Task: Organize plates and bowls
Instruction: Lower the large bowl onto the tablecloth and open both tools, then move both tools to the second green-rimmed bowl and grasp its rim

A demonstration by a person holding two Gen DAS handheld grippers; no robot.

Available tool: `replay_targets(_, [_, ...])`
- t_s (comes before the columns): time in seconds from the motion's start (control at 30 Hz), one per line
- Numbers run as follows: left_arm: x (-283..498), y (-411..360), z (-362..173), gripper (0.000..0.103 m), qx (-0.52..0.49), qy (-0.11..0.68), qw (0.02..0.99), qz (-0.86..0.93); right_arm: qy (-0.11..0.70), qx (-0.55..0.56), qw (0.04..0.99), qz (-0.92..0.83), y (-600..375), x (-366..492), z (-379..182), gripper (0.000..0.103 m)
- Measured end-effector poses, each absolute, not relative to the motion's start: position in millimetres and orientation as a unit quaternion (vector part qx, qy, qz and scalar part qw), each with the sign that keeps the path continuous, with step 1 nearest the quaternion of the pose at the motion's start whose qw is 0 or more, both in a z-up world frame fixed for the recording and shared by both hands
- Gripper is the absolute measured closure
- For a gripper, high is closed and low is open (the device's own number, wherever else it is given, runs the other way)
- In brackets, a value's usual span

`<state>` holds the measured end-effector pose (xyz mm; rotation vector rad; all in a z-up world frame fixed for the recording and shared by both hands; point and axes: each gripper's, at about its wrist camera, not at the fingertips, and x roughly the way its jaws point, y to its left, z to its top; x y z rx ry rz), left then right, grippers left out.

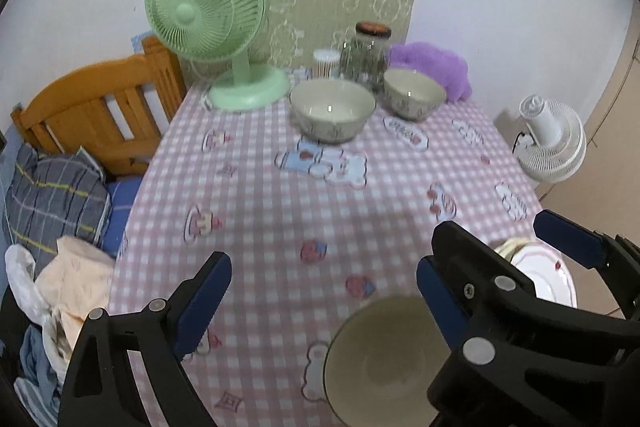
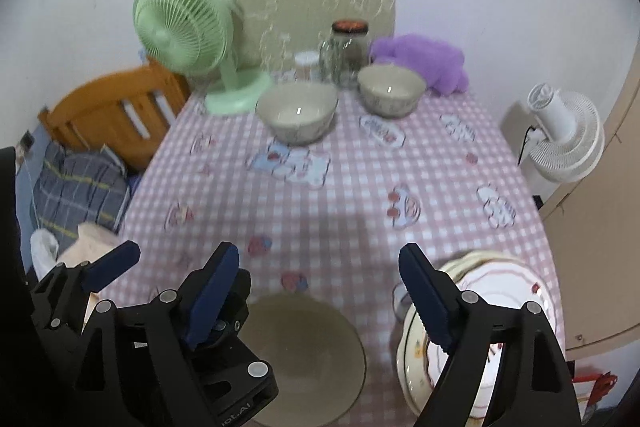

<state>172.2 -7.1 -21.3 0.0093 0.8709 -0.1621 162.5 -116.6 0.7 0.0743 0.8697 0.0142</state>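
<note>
In the left wrist view, the left gripper point(image 1: 322, 303) hung above the pink checked tablecloth point(image 1: 304, 203) with its blue-padded jaws spread wide and nothing between them; a beige bowl point(image 1: 380, 363) sat on the cloth below, near the front edge. The right gripper point(image 1: 480, 263) showed at the right, partly covering a stack of plates point(image 1: 540, 275). Two more bowls, a larger one point(image 1: 333, 115) and a smaller one point(image 1: 414, 93), stood near the back beside a green fan point(image 1: 208, 23). In the right wrist view, the right gripper point(image 2: 320, 303) was likewise released and empty, above the near bowl point(image 2: 308, 355), with the plates point(image 2: 496, 291) just right of it and the left gripper point(image 2: 120, 263) at the lower left.
</note>
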Motion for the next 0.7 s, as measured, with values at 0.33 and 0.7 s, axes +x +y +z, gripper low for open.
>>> replay_targets(0.33, [221,-14,-2,0.008,0.003,0.397,0.917,-0.035,0.399,0.027,0.917,0.011,-124,218,19,0.018])
replay_targets(0.7, [304,-26,-5,0.013,-0.008,0.386,0.922,0.013,0.391,0.011,0.919,0.057,-136,313,15,0.018])
